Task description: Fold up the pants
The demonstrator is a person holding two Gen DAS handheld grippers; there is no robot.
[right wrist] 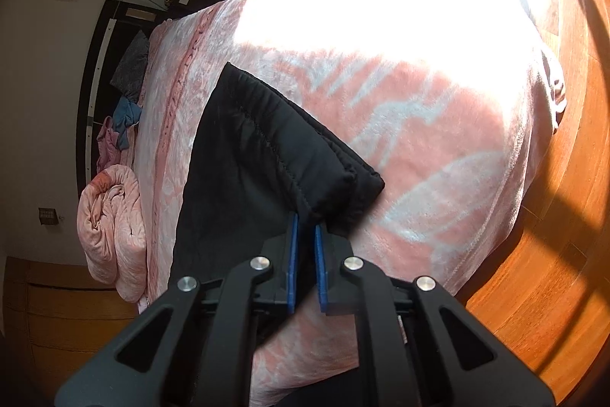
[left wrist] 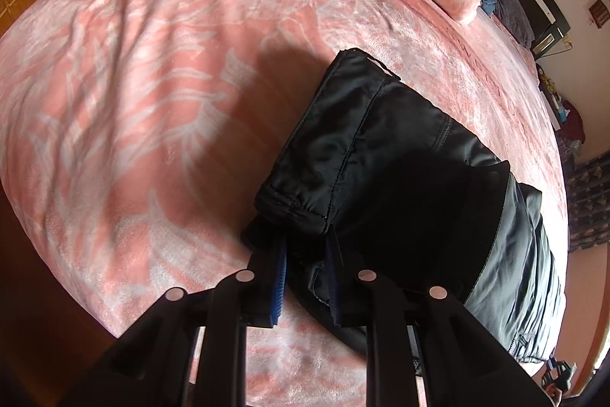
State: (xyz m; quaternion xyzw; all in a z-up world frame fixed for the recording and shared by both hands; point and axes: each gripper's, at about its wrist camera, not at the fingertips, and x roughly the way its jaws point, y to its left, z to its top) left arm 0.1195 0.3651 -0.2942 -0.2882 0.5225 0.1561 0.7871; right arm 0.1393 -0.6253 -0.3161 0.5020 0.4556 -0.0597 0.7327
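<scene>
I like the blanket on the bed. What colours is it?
The blanket is pink with pale whitish leaf shapes, clearest in the left wrist view.

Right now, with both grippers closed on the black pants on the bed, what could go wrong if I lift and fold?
1. The right gripper pinches only a thin edge of the black pants near a corner, so the fabric may slip out.
2. The left gripper holds bunched layers; one layer could drop away and spoil the fold.
3. The plush pink blanket may drag on the pants and wrinkle them.
</scene>
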